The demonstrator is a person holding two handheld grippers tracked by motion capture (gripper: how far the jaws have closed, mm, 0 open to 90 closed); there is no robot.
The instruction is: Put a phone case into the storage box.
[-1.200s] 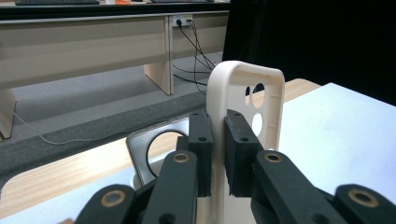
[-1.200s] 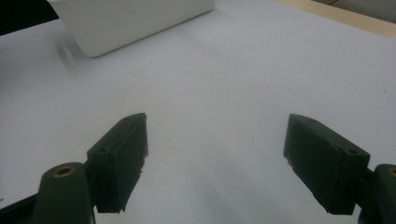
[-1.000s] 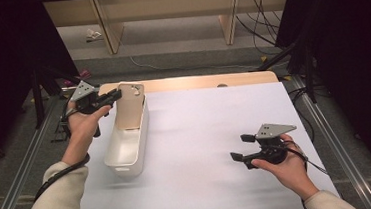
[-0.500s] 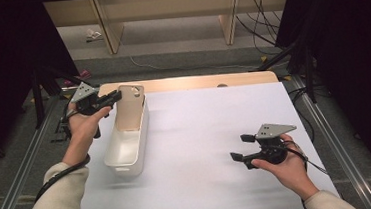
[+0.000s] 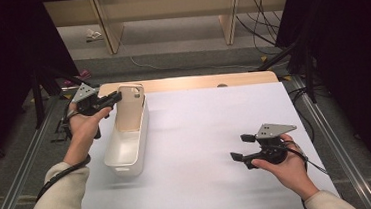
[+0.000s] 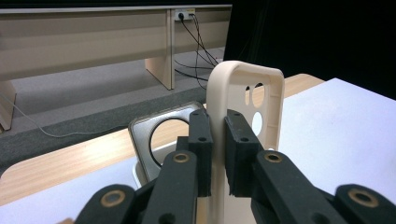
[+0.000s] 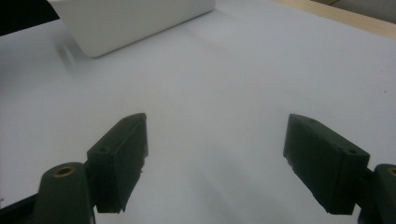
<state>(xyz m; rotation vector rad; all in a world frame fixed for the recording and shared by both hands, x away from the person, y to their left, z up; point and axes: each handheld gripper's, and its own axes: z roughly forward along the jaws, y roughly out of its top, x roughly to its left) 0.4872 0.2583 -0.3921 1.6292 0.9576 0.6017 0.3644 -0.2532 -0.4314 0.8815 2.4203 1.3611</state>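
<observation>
A beige phone case [image 5: 133, 107] with round camera holes stands upright at the far end of a long white bin [image 5: 123, 165] on the left of the table. My left gripper [image 5: 114, 97] is shut on the case's edge. In the left gripper view the two pads pinch the rim of the case [image 6: 245, 88] from both sides. Just behind the case leans a grey-rimmed flat piece with a round ring [image 6: 156, 135]. My right gripper [image 5: 238, 147] hovers low over the white table at the right, open and holding nothing. Its own view looks between the open gripper [image 7: 215, 158] toward the bin [image 7: 130, 21].
The white sheet [image 5: 200, 128] covers most of the tabletop, with a wooden strip [image 5: 197, 82] at the far edge. Metal rails [image 5: 320, 119] run along both sides. Beyond the table are wooden bench legs [image 5: 107, 25] and loose cables [image 5: 262, 23] on the floor.
</observation>
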